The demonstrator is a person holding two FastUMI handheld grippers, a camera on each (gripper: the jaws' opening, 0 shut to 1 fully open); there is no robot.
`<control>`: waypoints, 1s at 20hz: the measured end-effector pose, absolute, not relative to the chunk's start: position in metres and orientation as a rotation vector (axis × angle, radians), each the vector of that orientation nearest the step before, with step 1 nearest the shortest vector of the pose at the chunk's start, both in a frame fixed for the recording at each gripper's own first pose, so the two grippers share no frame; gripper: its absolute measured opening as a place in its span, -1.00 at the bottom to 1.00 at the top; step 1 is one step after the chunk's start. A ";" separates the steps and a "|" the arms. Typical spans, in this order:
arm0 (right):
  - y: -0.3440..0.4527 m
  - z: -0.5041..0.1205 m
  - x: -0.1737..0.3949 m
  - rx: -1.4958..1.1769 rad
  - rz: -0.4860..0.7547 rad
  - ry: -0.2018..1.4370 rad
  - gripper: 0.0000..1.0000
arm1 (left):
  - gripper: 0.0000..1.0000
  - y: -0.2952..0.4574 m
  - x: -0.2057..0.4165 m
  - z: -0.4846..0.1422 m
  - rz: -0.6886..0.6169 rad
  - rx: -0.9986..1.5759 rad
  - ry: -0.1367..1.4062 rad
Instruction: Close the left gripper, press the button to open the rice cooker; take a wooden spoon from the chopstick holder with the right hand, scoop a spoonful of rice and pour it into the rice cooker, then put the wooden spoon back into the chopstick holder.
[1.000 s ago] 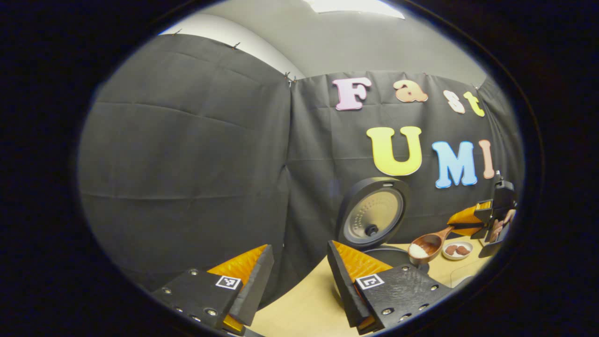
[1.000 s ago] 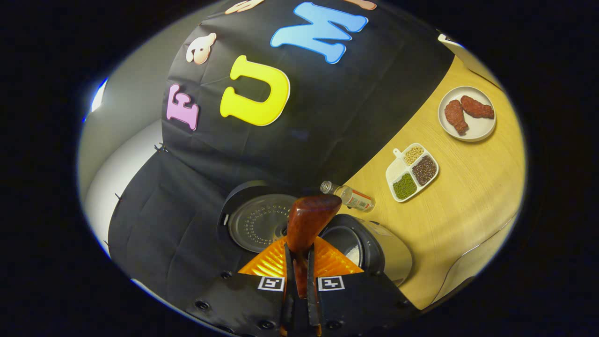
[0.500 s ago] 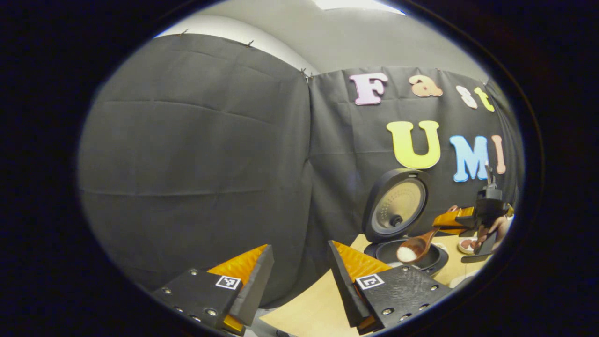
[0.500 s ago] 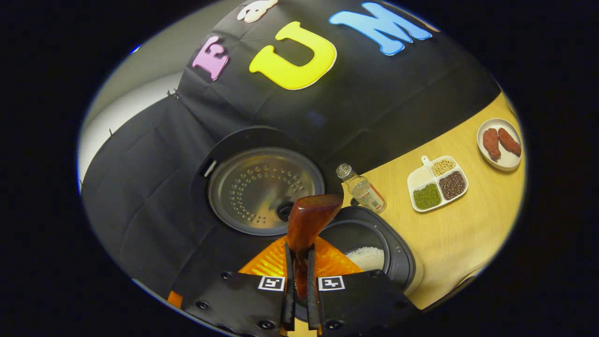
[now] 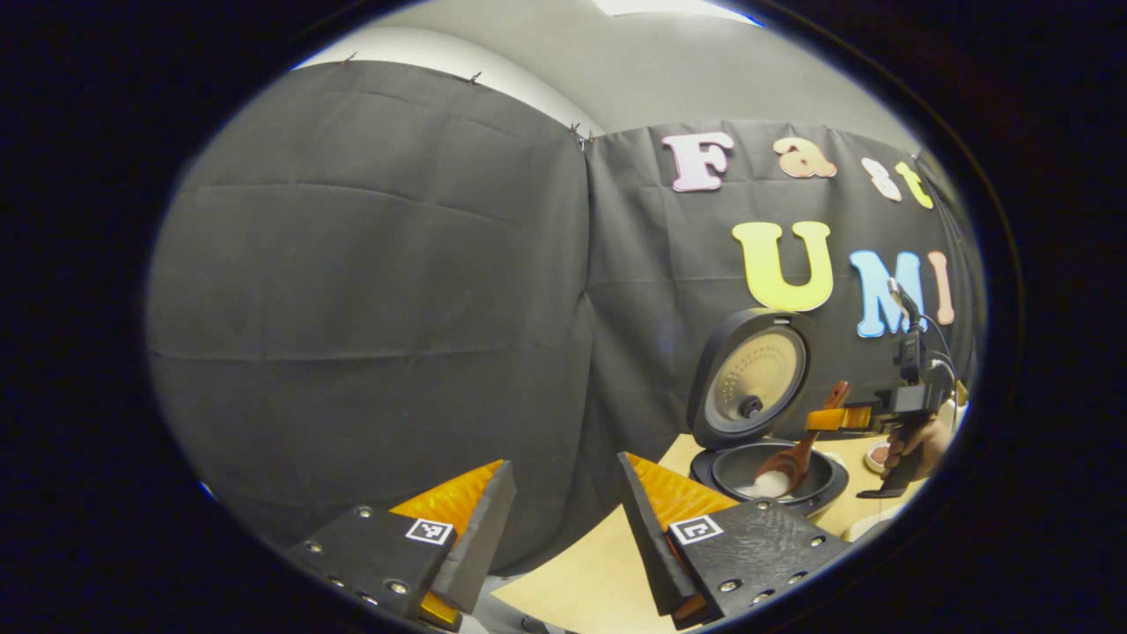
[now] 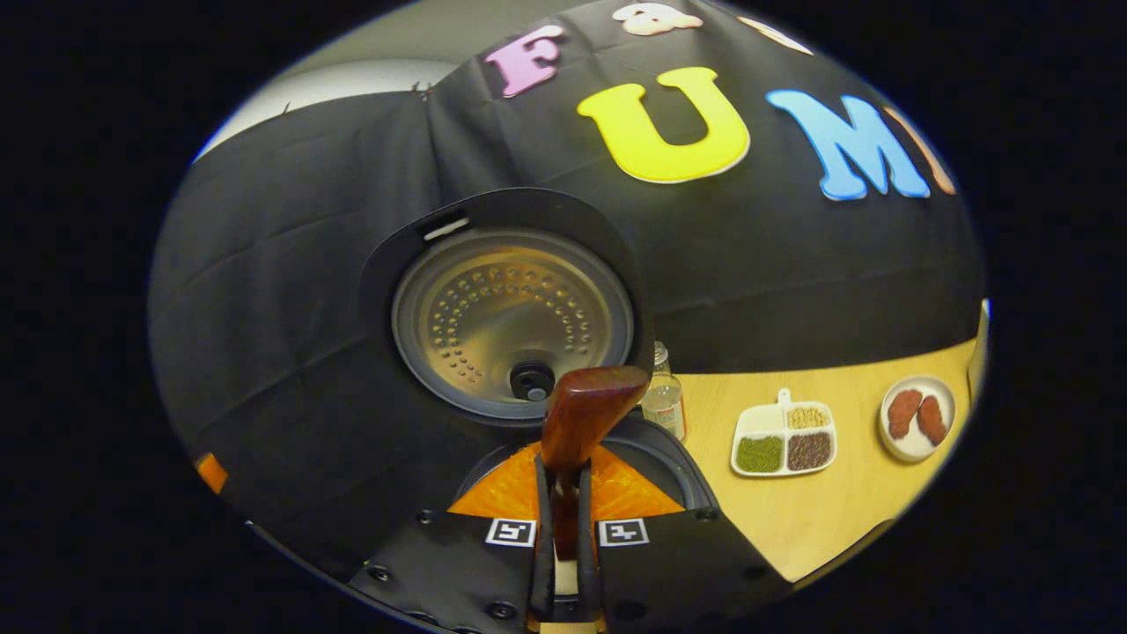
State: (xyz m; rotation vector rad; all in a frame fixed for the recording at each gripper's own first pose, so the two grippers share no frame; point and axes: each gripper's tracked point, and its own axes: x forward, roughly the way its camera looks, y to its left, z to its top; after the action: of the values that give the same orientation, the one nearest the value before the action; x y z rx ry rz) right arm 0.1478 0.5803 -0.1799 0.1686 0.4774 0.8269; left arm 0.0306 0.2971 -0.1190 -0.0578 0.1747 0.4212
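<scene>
Right gripper (image 6: 563,528) clamps the brown wooden spoon (image 5: 795,456) by its handle, bowl tipped into the open black rice cooker (image 5: 768,475). Left gripper (image 5: 563,537) fingers spread, empty.

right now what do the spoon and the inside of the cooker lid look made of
The spoon looks like wood with a glossy red-brown varnish; it catches highlights. The lid's inner plate looks like brushed metal, dull silver sheen with rows of punched holes, set in a matte black rim, probably plastic.

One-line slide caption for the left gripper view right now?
Right gripper tips the wooden spoon and rice into the open rice cooker, lid raised.
</scene>
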 end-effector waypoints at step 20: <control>0.590 -0.149 0.131 -0.435 0.928 0.077 -0.76 | 0.45 0.294 0.039 -0.113 0.392 -0.074 0.150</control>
State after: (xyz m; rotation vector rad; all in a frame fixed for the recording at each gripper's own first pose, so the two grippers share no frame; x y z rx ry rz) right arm 0.1307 0.5904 -0.1488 -0.4350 0.0769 0.9277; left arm 0.0392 0.2941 -0.1135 -0.0739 0.1501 0.3916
